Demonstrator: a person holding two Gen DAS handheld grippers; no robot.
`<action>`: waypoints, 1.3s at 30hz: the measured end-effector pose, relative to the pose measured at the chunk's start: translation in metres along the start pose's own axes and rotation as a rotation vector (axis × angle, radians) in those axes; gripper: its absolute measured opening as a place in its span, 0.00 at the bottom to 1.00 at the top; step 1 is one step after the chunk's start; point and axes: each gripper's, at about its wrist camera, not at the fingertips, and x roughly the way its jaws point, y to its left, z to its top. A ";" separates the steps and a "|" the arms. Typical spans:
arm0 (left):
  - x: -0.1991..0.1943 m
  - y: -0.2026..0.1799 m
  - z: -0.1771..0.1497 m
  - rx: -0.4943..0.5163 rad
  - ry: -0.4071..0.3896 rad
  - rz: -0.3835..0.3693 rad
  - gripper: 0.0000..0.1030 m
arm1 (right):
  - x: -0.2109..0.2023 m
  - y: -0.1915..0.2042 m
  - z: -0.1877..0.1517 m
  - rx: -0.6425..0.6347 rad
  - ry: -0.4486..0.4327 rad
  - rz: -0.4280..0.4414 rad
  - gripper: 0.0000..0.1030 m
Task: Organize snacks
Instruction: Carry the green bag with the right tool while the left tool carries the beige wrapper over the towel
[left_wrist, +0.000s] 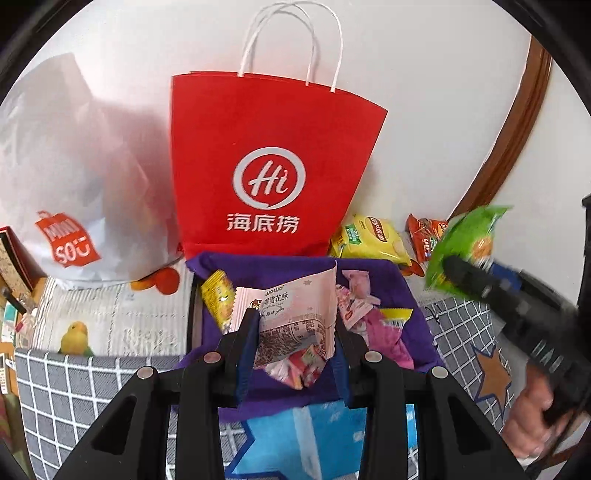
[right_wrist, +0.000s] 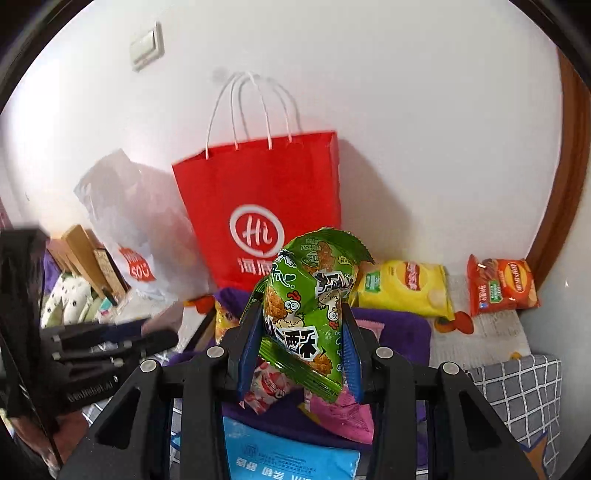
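My left gripper (left_wrist: 295, 325) is shut on a pale pink snack packet (left_wrist: 291, 314), held above a purple fabric bin (left_wrist: 410, 295) with several small pink and yellow packets inside. My right gripper (right_wrist: 301, 328) is shut on a green snack bag with a chicken drawing (right_wrist: 310, 295), also over the purple bin (right_wrist: 402, 332). In the left wrist view the right gripper (left_wrist: 448, 264) and its green bag (left_wrist: 465, 240) show blurred at the right, with a hand (left_wrist: 535, 417) on the handle. The left gripper (right_wrist: 162, 338) appears blurred at the left of the right wrist view.
A red paper bag (left_wrist: 273, 162) with white handles stands against the wall behind the bin, with a white plastic bag (left_wrist: 70, 177) to its left. A yellow chip bag (right_wrist: 406, 288) and an orange chip bag (right_wrist: 500, 284) lie to the right. A blue packet (right_wrist: 288, 454) lies in front.
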 end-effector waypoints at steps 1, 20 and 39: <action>0.004 -0.002 0.004 -0.003 0.004 -0.005 0.33 | 0.003 -0.002 -0.002 -0.005 0.007 -0.014 0.38; 0.077 0.026 0.017 -0.043 0.094 -0.037 0.33 | 0.058 -0.060 -0.013 0.082 0.121 -0.097 0.38; 0.120 0.026 0.001 -0.057 0.245 -0.035 0.34 | 0.111 -0.039 -0.040 0.032 0.329 -0.058 0.38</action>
